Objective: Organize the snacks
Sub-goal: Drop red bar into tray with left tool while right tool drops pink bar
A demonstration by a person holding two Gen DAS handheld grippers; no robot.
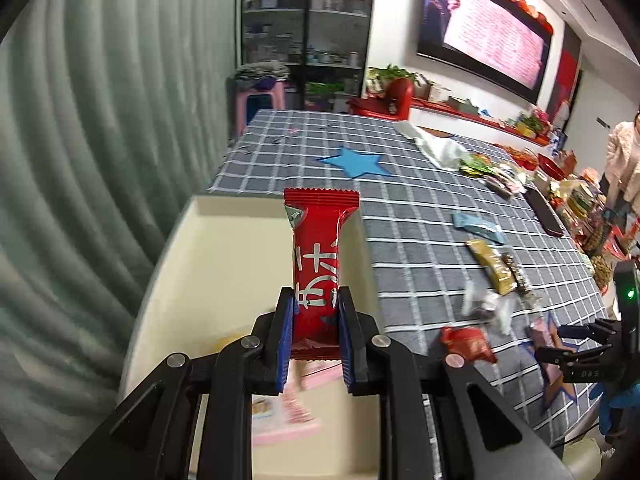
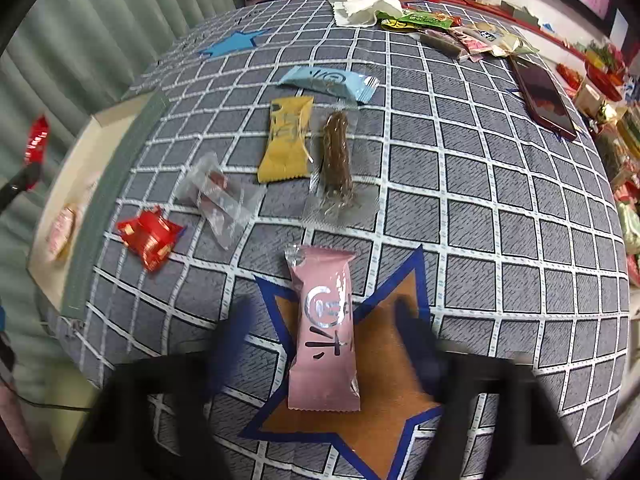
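The left claw [image 1: 314, 340] is gripping a red snack bar [image 1: 318, 264] above the cream box [image 1: 224, 248] at the desk's [image 2: 460, 184] left edge, likely to drop it in, while the right claw [image 2: 320, 344], spread wide, is straddling a pink packet [image 2: 324, 332] to grab next.

**Snack count**

Loose on the table near the tools: one pink packet [image 2: 324, 332], one yellow packet [image 2: 286, 144], one pale blue packet [image 2: 330, 82], one clear-wrapped brown bar [image 2: 338, 156], one small red sweet [image 2: 149, 237], one clear-wrapped sweet [image 2: 216, 196]. One red bar [image 1: 317, 264] held up. Two paper stars: one orange [image 2: 384, 380], one blue [image 2: 234, 43].
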